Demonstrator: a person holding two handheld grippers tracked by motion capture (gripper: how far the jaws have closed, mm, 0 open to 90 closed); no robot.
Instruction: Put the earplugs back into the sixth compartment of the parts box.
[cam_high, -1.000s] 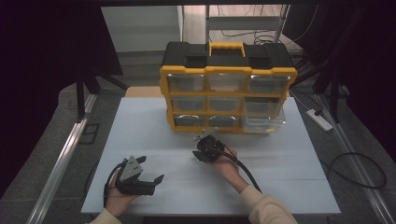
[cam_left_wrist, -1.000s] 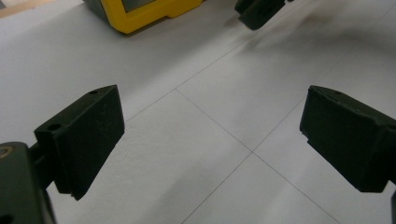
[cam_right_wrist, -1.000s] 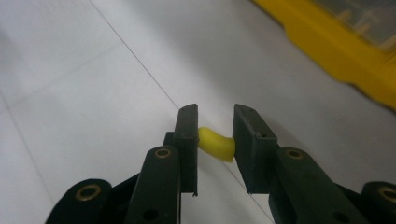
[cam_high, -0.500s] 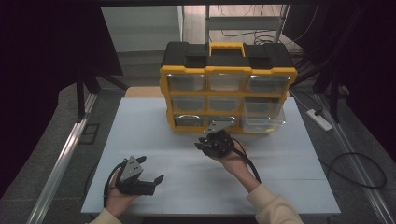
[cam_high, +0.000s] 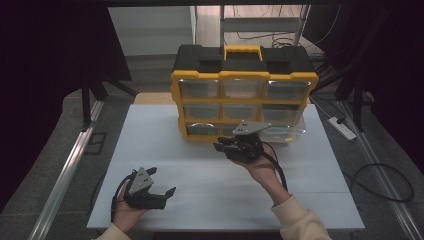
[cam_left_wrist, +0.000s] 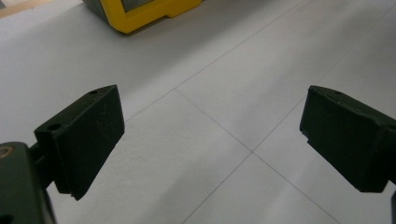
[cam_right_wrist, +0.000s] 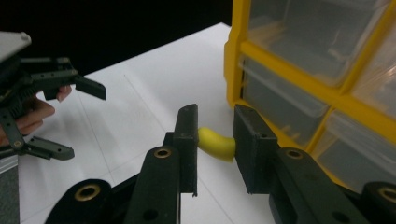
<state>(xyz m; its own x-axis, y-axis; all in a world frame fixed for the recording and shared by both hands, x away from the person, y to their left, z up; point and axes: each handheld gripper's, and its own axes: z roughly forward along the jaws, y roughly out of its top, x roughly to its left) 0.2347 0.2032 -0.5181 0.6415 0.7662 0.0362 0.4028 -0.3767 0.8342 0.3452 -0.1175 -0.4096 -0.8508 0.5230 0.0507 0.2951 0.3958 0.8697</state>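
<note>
A: What sits nearest the person?

B: The left tool (cam_high: 159, 187), held low over the near left part of the white bench (cam_high: 150, 145). Its 2 black jaws stand wide apart with nothing between them; in the left gripper view they frame bare bench surface crossed by thin lines.

A: And the right tool?

B: The right tool (cam_high: 225, 145) is farther out, past the middle of the bench, just in front of the cabinet's bottom row. In the right gripper view (cam_right_wrist: 215, 128) its 2 jaws are closed on a small curved yellow piece (cam_right_wrist: 216, 143), pinched at both ends and lifted clear of the bench. What the piece is made of, I cannot tell.

A: What stands behind it?

B: A yellow and black plastic organiser cabinet with clear drawers (cam_high: 244, 95), 3 rows of 3, upright at the far middle of the bench. One clear drawer (cam_high: 283, 131) at the bottom right sticks out from the frame.

A: Are the tools close together?

B: No, well apart.
</note>
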